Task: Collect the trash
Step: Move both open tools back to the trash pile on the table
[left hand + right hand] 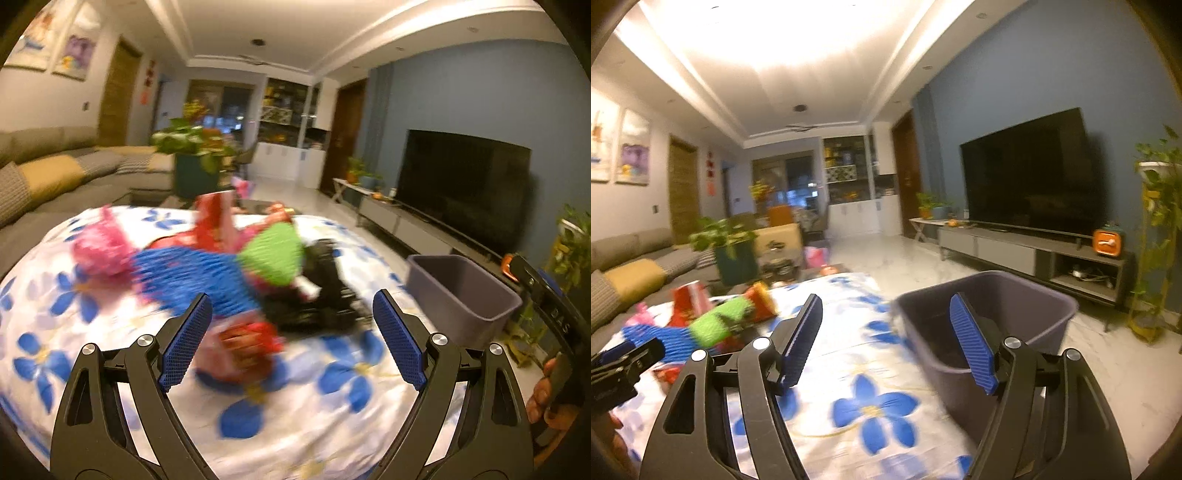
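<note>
Both the left gripper [291, 328] and right gripper [886, 341] gape empty, the blurred heap of trash [221, 266] on the flowered cloth [332, 424] at mid-frame, the grey bin [1015, 306] right of it.

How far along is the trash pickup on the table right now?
Done: can't confirm; the bin interior is too dark to read. In hand: nothing; left gripper and right gripper are both open and empty. Left: the pile of wrappers on the floral cloth.
</note>
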The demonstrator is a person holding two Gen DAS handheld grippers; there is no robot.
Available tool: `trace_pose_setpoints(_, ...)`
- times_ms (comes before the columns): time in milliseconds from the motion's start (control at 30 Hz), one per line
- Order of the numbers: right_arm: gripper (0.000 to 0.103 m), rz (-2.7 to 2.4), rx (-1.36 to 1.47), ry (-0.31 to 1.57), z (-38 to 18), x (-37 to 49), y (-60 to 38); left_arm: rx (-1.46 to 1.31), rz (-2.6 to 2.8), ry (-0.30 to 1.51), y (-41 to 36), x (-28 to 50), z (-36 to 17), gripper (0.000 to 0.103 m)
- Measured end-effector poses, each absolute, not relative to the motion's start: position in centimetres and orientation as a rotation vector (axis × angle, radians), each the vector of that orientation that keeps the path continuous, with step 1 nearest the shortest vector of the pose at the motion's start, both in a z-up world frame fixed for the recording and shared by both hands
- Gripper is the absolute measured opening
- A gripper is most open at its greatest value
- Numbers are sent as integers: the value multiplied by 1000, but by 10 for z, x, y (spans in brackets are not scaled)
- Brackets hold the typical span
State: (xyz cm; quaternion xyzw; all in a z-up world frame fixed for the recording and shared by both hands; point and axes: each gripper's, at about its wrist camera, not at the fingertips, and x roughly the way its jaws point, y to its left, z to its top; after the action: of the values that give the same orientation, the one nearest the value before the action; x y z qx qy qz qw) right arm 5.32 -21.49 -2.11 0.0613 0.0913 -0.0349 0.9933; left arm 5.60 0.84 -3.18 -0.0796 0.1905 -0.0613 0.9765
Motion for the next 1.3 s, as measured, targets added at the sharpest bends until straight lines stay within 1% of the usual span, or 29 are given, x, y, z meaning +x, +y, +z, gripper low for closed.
trace_pose_setpoints(200, 70, 62, 94, 221, -31, 57, -165, -214, -44, 380, 56, 46, -35, 87)
trace_pose_setpoints(600, 71, 310, 10, 306, -60, 68, -75, -294, 46, 371, 115, 42, -44, 87)
trace_pose_setpoints(767, 74, 387, 0, 336, -69, 74, -45, -297, 57, 366, 126, 43, -45, 87)
trace_pose_setpoints(1067, 74, 425, -25, 371, -76, 97, -27, -309, 50, 385, 134, 50, -52, 87)
trace_pose_setpoints(1100, 70, 431, -31, 374, -78, 98, -25, -306, 43, 384, 132, 50, -52, 87)
trace_pose_setpoints(1133, 60, 445, -41, 381, -80, 98, -22, -300, 35, 384, 130, 51, -52, 87)
trace_pose_setpoints(1167, 54, 454, -49, 390, -81, 100, -20, -296, 29, 384, 129, 52, -52, 87)
trace_pose_setpoints(1200, 42, 462, -55, 399, -83, 100, -18, -294, 21, 384, 128, 53, -53, 87)
trace_pose_setpoints(1233, 35, 477, -55, 407, -84, 99, -17, -292, 16, 387, 127, 55, -54, 87)
trace_pose_setpoints(1300, 30, 486, -59, 402, -85, 98, -17, -295, -1, 398, 125, 59, -57, 87)
